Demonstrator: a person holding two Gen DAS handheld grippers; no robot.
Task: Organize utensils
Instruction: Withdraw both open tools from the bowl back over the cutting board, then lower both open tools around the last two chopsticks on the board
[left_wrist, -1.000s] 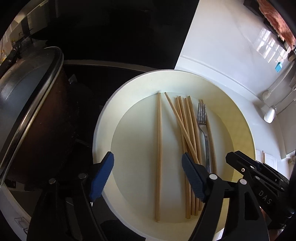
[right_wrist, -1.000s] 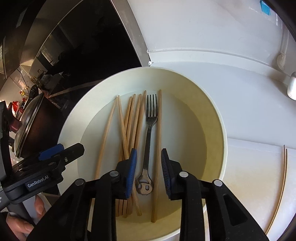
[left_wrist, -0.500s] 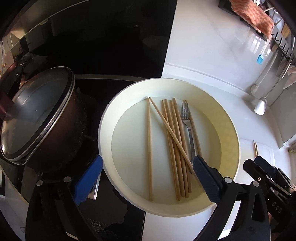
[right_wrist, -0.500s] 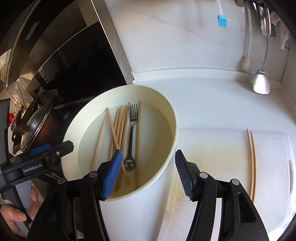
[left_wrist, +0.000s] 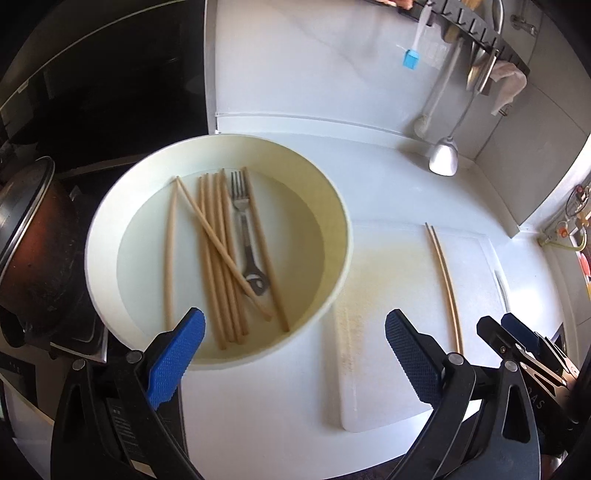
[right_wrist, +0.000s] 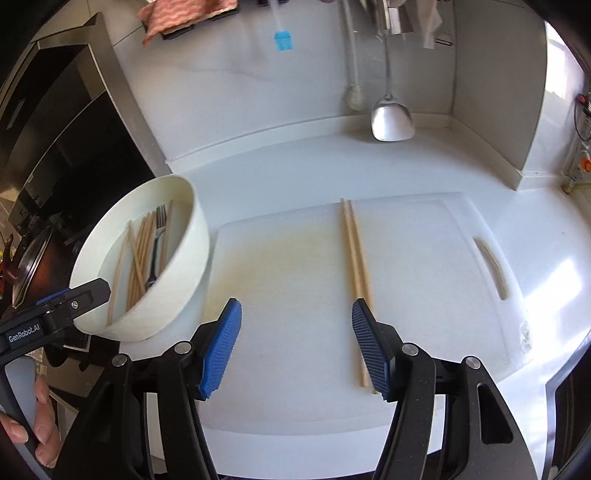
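Dark lidded cooking pot (left_wrist: 26, 236): lying left of the round cream bowl (left_wrist: 332, 206), running off the picture's left edge.
Wooden chopsticks in the bowl (right_wrist: 138, 254): lower ends disappearing behind the bowl's near wall in the right wrist view.
Pair of wooden chopsticks right of the bowl (right_wrist: 356, 273): near ends passing behind a blue finger pad (right_wrist: 371, 350).
Red-checked cloth (right_wrist: 184, 16): being cropped by the top edge.
Wall-hung blue silicone brush (right_wrist: 282, 38): smearing into blur.

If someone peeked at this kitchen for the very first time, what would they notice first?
Probably the big white bowl by the stove, with loose wooden chopsticks and a metal fork lying inside. Next, the neat chopstick pair alone on the white cutting board.
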